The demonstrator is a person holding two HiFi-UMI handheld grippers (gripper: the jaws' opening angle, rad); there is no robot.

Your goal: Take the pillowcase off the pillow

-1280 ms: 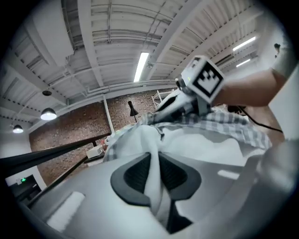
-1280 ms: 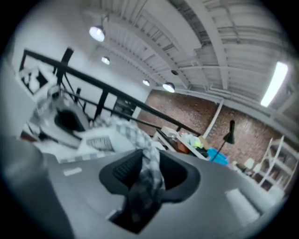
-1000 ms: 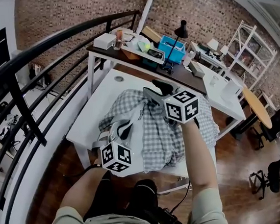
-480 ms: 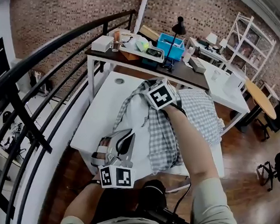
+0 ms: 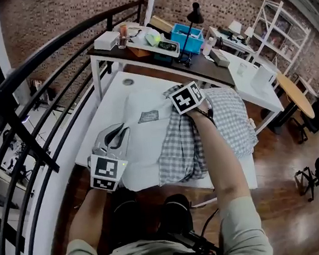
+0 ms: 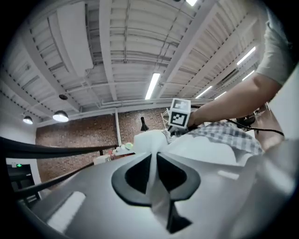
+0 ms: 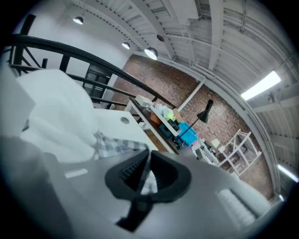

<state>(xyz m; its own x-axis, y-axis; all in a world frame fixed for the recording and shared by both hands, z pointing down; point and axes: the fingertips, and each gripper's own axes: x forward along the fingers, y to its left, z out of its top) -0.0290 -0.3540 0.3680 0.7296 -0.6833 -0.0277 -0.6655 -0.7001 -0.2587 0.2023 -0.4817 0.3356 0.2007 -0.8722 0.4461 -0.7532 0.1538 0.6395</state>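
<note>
left forearm: bare, at the bottom left of the head view, leading up to the left hand-held gripper point(image 6: 153, 155).
left hand-held gripper: at the near left edge of the white table surface point(image 5: 110, 109); its jaws are pressed together on a fold of white cloth at the near corner of the plump white pillow point(image 5: 142, 148).
right forearm: bare, stretched out over the checked cloth towards the far side of the pillow.
right hand-held gripper point(image 7: 147, 156): its marker cube sits at the far end of the pillow; its jaws are clamped on an edge of the grey-and-white checked fabric pillowcase point(image 5: 226, 118), and a strip of check shows between them in the right gripper view.
pillow: lies on the surface, its left part bare and white, with a small grey label point(image 5: 147, 117) on top near the far end.
pillowcase: bunched along the pillow's right side; it covers the right part of the pillow and spreads over the right of the surface, down to its near edge.
dark brown desk point(image 5: 199, 72): stands just behind the surface and carries a blue plastic bin point(image 5: 187, 37), a black desk lamp point(image 5: 193, 14) and other small items too small to name.
black metal railing point(image 5: 41, 68): curves along the left of the surface.
red brick wall point(image 5: 53, 16): behind everything.
</note>
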